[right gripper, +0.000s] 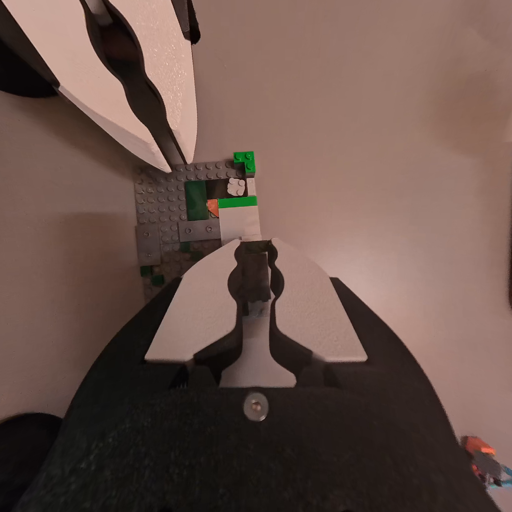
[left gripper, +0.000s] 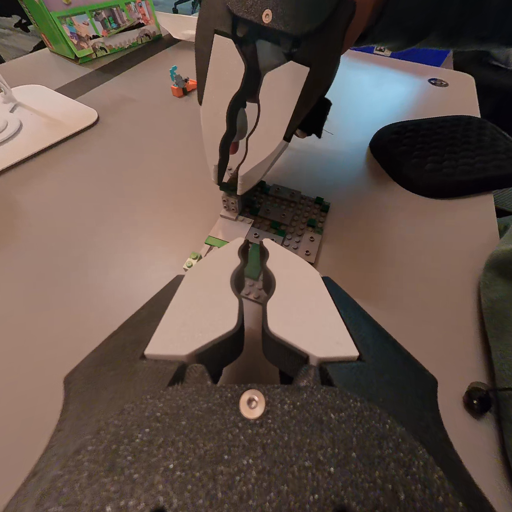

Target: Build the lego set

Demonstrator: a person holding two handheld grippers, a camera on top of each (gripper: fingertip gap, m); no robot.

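Observation:
The lego build (left gripper: pixel 293 221) is a flat grey studded base with dark green, bright green and white pieces; it also shows in the right wrist view (right gripper: pixel 155 199). My right gripper (right gripper: pixel 255 241) is shut on a small dark green piece (left gripper: pixel 227 187) and holds it on top of a grey 2x2 brick (left gripper: pixel 231 204) at the build's far left corner. From the left wrist view the right gripper (left gripper: pixel 229 186) points down. My left gripper (left gripper: pixel 255 242) is shut, its tips at the build's near edge; in the right wrist view it (right gripper: pixel 177 166) touches the base's corner.
A green lego box (left gripper: pixel 91 27) stands at the far left. A small orange and teal figure (left gripper: pixel 181 83) stands behind the build. A white stand base (left gripper: pixel 41 119) is at left, a black padded rest (left gripper: pixel 443 155) at right. A pale green plate (left gripper: pixel 192 260) lies loose beside the build. Across from one pair of fingers to the other is roughly 7 cm.

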